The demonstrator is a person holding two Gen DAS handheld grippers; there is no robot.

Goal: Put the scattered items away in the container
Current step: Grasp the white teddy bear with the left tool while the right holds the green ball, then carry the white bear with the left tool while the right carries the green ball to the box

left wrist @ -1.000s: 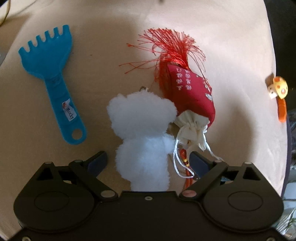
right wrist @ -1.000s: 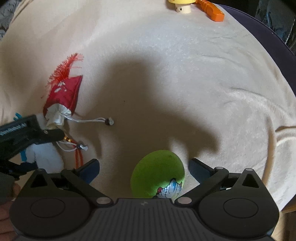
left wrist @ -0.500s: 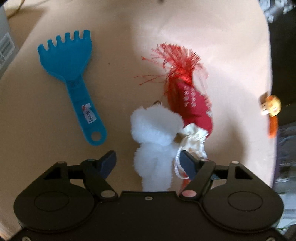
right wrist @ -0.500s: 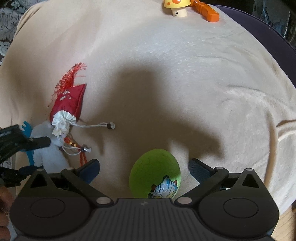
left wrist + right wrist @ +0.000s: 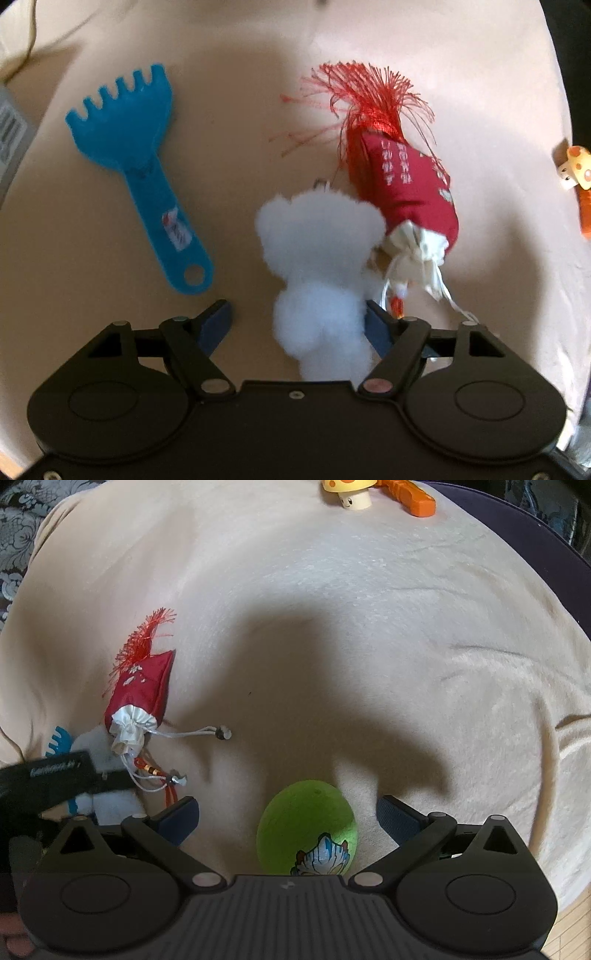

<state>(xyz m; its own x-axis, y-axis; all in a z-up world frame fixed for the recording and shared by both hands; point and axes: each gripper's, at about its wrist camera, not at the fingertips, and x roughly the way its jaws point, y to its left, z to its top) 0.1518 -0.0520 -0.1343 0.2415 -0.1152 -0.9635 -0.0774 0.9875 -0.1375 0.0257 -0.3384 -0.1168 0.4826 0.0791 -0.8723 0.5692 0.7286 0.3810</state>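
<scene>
A cream fleece blanket (image 5: pixel 369 627) covers the whole work surface, with the clutter scattered on it; no container shows in either view. The left gripper (image 5: pixel 299 325) points steeply down over a white plush bear (image 5: pixel 317 280), its jaws fairly wide and opening: the right pad touches the bear's flank, while the left pad stands clear. The right gripper (image 5: pixel 288 816) hangs wide open around a green egg (image 5: pixel 306 830) without touching it. A red tasselled pouch (image 5: pixel 402 188) lies against the bear's right side, cords trailing under the jaw; a blue toy rake (image 5: pixel 136 162) lies apart on the left, and a mushroom figure (image 5: pixel 349 491) sits at the far edge.

The bear lies lengthwise along the gripper's line, head away from the camera, so the fingers cross its narrow body. A clean pick probably means centring on the torso and closing clear of the pouch cords, though motion blur makes the contact hard to judge.
</scene>
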